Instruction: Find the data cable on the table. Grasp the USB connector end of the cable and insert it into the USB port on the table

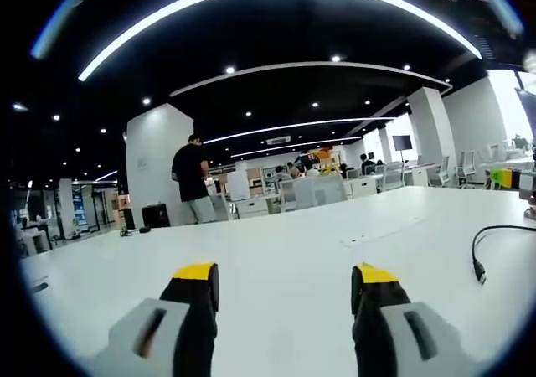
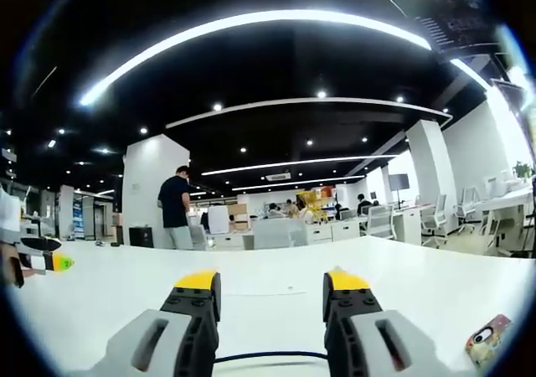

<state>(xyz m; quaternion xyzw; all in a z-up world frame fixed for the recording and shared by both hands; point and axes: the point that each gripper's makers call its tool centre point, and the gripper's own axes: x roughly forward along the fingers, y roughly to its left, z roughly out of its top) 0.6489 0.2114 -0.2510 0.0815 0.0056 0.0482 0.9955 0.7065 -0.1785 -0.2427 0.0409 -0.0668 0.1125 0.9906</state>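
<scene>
A black data cable [image 1: 494,236] curves across the white table [image 1: 285,234] at the right of the left gripper view, and its connector end [image 1: 479,271] lies flat on the table. My left gripper [image 1: 285,278] is open and holds nothing; the cable lies well to its right. In the right gripper view my right gripper [image 2: 270,286] is also open. A stretch of black cable [image 2: 268,356] lies on the table low between its jaws, untouched. The right gripper's yellow-green tip [image 1: 501,176] shows at the right edge. The left gripper's tip [image 2: 46,264] shows at the left edge.
A small multicoloured object [image 2: 488,340] lies on the table at the lower right of the right gripper view. Beyond the table's far edge a person [image 1: 193,180] stands beside a white pillar [image 1: 155,163], with desks, chairs and seated people behind.
</scene>
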